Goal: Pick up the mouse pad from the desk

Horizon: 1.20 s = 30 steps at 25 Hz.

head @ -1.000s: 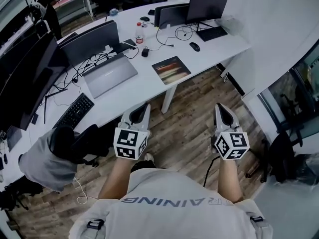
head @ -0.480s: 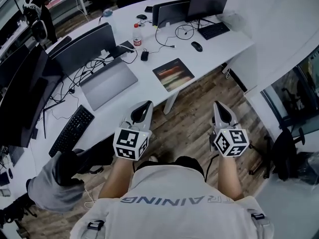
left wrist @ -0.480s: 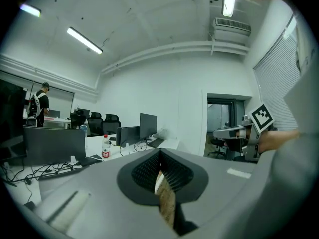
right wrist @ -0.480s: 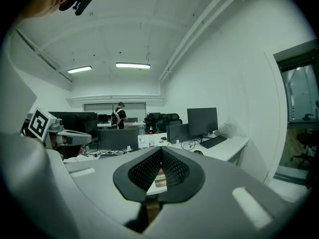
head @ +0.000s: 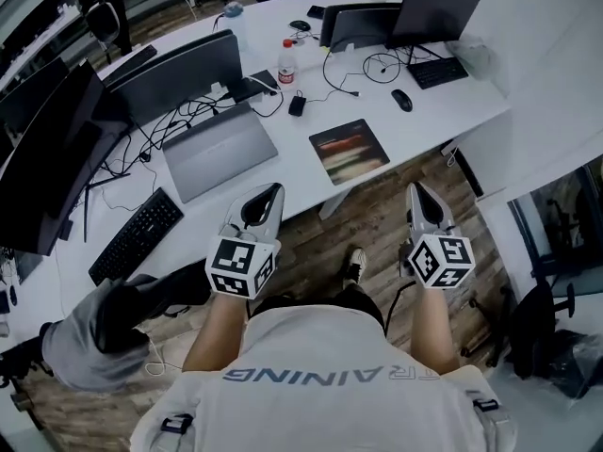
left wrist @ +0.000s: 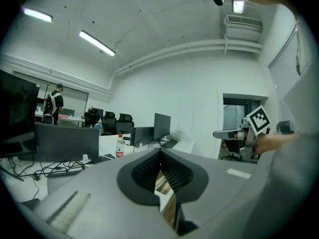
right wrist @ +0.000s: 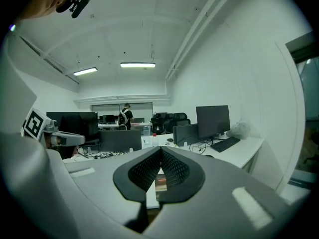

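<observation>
Table (head: 429, 125) comes first: long, white and curved, it fills the upper half of the head view, and you stand on the wooden floor (head: 377, 224) short of its near edge. Dark monitors (head: 179, 72) line its left and far sides, and a closed grey laptop (head: 219, 149) lies left of centre. Your target, the mouse pad (head: 349, 151), lies flat close to the table's near edge. It is right of the laptop and apart from it, with nothing resting on it.

Both tools hang over the floor, well apart from the pad. The left tongs (head: 269, 194) are pressed together and empty, and the right tongs (head: 418, 194) are likewise together with nothing between them. Arrive like that and, I judge, you will only shove the pad along. It is thin and flat, so a tip has little to get under. A scraping attempt could slide it toward the small black mouse (head: 402, 100) behind it, or off the near edge. Spread the tongs before you reach.
</observation>
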Available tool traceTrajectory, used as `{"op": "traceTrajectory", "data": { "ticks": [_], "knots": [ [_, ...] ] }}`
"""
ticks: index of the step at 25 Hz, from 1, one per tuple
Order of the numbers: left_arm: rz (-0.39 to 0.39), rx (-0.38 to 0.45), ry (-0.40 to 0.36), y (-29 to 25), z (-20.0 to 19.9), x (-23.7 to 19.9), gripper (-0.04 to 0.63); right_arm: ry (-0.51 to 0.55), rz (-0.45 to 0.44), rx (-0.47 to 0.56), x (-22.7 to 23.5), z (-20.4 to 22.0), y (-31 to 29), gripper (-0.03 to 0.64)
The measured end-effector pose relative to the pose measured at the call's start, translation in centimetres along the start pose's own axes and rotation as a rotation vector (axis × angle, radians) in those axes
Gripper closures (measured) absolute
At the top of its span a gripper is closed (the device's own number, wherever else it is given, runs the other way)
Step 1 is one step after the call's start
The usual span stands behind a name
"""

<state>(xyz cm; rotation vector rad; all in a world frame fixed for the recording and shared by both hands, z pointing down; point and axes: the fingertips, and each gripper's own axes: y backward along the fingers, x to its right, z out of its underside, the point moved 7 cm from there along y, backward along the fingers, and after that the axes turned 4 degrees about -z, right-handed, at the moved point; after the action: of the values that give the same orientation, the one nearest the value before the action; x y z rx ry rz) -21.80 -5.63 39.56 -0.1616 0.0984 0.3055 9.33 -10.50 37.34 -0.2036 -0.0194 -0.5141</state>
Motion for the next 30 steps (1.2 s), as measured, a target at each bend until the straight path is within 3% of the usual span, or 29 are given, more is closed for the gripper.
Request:
{"op": "traceTrajectory", "data": {
  "ticks": [12,20,26,30],
  "knots": [
    [-0.132,-0.048,-0.004,-10.3,-1.8,1.9,0.592,-0.057,-0.156,-0.004,10.4,-1.4,-10.2,0.609],
    [-0.27,-0.037,-0.041,-18.6,-3.9,4.8,0.592,-0.069,-0.309,-0.015,18.6,-3.0,-18.0,0.607],
    [-0.411,-0.051,-0.008,-22.3,-3.4,5.3,0.592,-0.035,-0.447,-0.039,22.4,-3.4,-23.0,0.607],
    [-0.453,-0.096,0.018,-23.1,-1.9,5.7,0.592,-0.047,-0.485,-0.083,23.8,-2.2,-25.5,0.607]
  ]
}}
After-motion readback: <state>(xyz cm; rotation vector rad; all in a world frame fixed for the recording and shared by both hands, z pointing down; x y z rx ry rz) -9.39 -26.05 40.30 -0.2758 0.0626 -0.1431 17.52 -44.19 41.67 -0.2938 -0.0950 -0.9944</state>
